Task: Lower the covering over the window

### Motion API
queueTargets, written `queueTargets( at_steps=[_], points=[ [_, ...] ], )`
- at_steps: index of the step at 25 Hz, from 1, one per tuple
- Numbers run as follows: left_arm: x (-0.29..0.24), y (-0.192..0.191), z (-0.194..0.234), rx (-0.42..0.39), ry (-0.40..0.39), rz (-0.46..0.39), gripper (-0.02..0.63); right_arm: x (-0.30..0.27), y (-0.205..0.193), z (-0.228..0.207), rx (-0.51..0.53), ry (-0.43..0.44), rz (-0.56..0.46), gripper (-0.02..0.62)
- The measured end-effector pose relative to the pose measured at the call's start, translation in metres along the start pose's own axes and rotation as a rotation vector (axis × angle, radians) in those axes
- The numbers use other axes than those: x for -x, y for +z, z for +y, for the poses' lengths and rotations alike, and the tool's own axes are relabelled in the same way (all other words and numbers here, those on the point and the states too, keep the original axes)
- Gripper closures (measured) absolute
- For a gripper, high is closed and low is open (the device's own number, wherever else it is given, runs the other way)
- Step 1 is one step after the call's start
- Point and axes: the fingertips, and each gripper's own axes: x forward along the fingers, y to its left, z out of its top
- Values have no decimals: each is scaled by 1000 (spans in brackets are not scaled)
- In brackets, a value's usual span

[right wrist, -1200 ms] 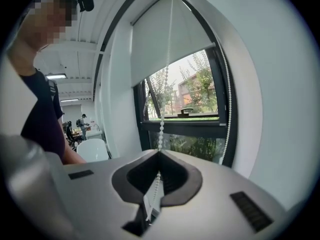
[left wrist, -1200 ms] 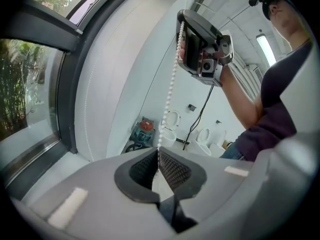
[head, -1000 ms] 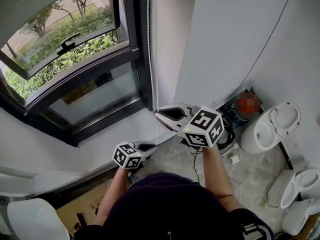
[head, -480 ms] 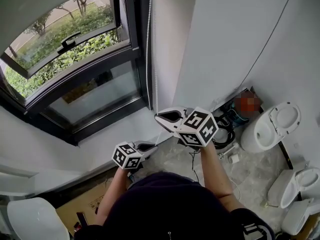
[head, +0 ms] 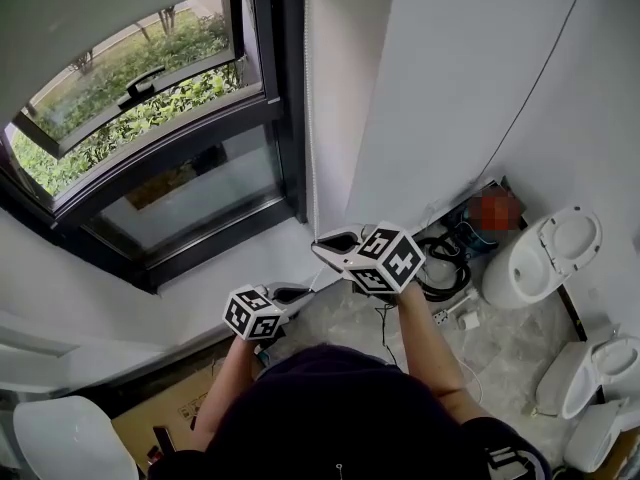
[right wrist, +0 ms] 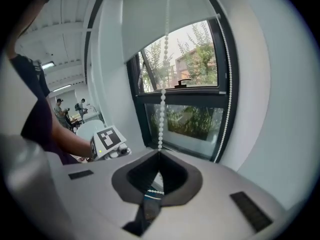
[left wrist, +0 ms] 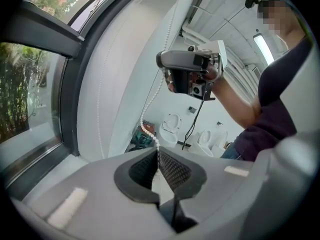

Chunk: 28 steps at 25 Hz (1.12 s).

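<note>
left gripper (left wrist: 158,153): jaws clamping white beaded plastic cord (left wrist: 148,130);
right gripper (right wrist: 160,154): jaws pinching cord higher up;
white fabric blind (right wrist: 145,19): covering black-framed window (right wrist: 186,91) top

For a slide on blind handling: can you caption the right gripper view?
Right gripper shut on the bead chain, roller blind partly lowered over the window.
</note>
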Motion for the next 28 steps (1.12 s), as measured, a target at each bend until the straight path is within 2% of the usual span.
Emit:
queueTargets(
  at_steps=[5,8,9,11,13,16,22,26,28],
  points=[
    [2,9,3,-20,21,-16,589,-9,-22,-1,49,-12,122,583],
    [9,14,4,-20,19,-31,583,-15,-27,2,10,11,105,583],
    [12,16,6,-10,19,-38,556,-15,-26,2,3,12,99,583],
    [18,20,10,11,30,-47,432,-14,-26,0,1,6,99,583],
    [27,27,11,8,43,-54,382,-13,-26,-3,-3,1,99,583],
    [43,50,8,-33,57,-109,357,-13,-26,-3,-16,1,90,583],
    [78,131,-12,-162,74,-312,359,-26,-51,-2,-7,7,172,583],
    [89,178,-34,-265,68,-387,359,-30,-53,2,-37,22,149,583],
    [88,195,-42,-288,53,-411,359,-30,-54,3,-31,20,150,583]
  ],
)
